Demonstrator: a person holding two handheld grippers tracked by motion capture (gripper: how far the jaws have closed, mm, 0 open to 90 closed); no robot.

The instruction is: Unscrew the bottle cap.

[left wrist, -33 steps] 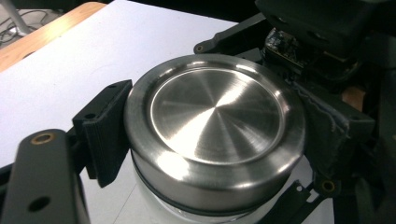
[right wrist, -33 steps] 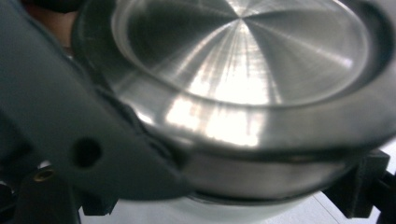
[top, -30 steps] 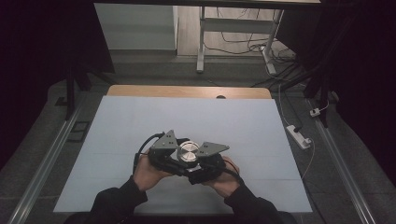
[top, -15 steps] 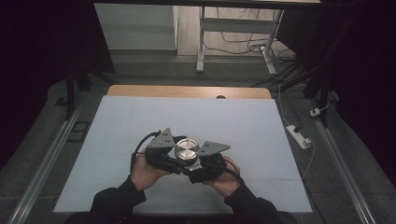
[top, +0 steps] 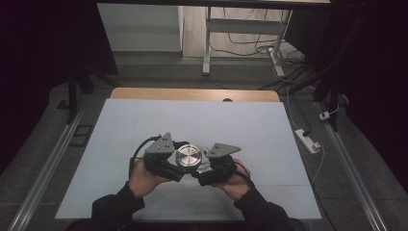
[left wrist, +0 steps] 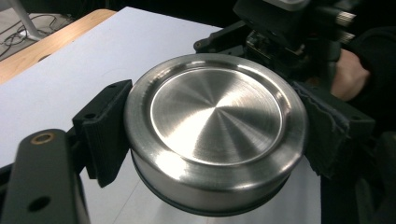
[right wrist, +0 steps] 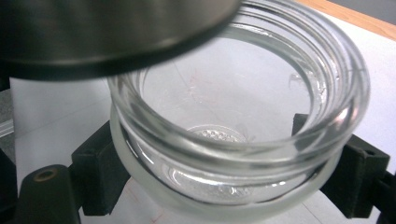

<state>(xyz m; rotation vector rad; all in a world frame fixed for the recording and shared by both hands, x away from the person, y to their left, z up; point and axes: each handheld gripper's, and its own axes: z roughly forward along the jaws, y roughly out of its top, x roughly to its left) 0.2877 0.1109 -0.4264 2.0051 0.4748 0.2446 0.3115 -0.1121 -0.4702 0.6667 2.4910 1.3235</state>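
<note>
Little has shifted since the earlier frame: lower centre, the left tool grips the steel lid just off the open glass jar, clamped in the right tool; joining remains

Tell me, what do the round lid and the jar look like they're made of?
The lid looks like brushed metal, probably steel: silvery, with fine circular sheen lines and bright reflections. The jar looks like clear glass: you see the white table through its thick, glossy threaded rim.
</note>
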